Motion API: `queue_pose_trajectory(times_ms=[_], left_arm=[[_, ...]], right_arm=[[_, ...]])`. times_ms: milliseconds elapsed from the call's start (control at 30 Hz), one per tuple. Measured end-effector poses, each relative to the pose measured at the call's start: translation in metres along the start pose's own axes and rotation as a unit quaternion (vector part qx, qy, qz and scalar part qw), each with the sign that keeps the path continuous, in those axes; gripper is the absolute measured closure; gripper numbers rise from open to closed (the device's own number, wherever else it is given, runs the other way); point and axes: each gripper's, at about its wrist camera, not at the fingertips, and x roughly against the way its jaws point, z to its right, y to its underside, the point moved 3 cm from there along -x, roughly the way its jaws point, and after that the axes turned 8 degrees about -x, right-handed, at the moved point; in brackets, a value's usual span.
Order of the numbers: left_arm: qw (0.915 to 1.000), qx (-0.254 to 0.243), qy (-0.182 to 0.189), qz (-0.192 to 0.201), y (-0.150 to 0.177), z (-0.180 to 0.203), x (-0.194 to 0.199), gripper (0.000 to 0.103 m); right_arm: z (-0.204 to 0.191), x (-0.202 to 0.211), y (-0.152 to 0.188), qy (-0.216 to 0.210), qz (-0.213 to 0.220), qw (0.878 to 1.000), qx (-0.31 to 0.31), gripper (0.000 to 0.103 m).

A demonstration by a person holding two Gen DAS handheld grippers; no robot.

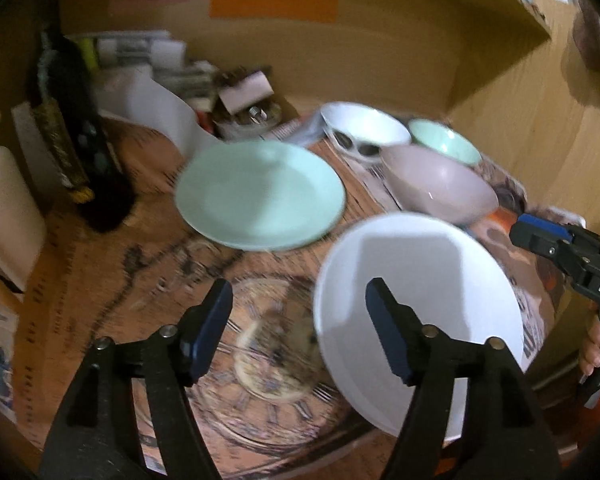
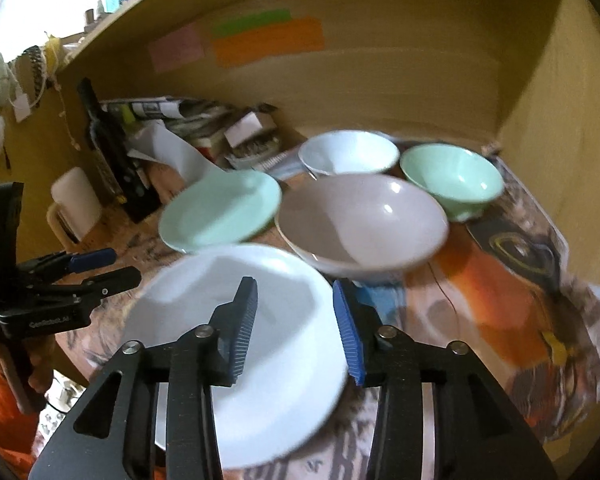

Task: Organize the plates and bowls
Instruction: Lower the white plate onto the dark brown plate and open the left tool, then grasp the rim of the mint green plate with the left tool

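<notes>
Mint-green plate (image 2: 220, 210) is sitting left on the worktop (image 2: 480, 300), the white plate (image 2: 236, 344) is lying just beneath the right tongs (image 2: 296, 330), gaping empty and nearer than the left tongs (image 1: 300, 332), also gaping empty.

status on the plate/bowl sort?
Nothing looks stacked yet. Mint plate, white plate, pinkish bowl, white bowl and mint bowl each sit separately. Right gripper is open over the white plate's rim; left gripper open, empty. All grouping remains.
</notes>
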Motion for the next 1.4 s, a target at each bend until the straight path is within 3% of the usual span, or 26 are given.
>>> queue_pose_trajectory(times_ms=[100, 400, 767, 1233, 1333, 1400], left_arm=[[0.9995, 0.013, -0.022, 0.017, -0.009, -0.015, 0.008, 0.024], [0.9945, 0.053, -0.071, 0.055, -0.038, -0.058, 0.018, 0.009], [0.9928, 0.076, -0.09, 0.02, -0.06, -0.101, -0.016, 0.008], [0.9944, 0.071, -0.059, -0.052, -0.055, -0.123, -0.087, 0.009], [0.9944, 0.074, -0.043, -0.061, -0.053, -0.126, -0.098, 0.019], [0.9942, 0.074, -0.035, -0.07, -0.052, -0.128, -0.104, 0.026]], right_arm=[[-0.01, -0.004, -0.014, -0.01, 0.008, 1.0, 0.014, 0.057], [-0.034, -0.035, -0.055, -0.023, 0.007, 0.999, 0.047, 0.057], [-0.047, -0.103, -0.089, -0.027, -0.057, 0.996, 0.065, 0.057], [-0.044, -0.194, -0.101, -0.009, -0.183, 0.981, 0.065, 0.057], [-0.043, -0.205, -0.098, 0.003, -0.204, 0.977, 0.065, 0.058], [-0.044, -0.209, -0.096, 0.003, -0.217, 0.974, 0.067, 0.067]])
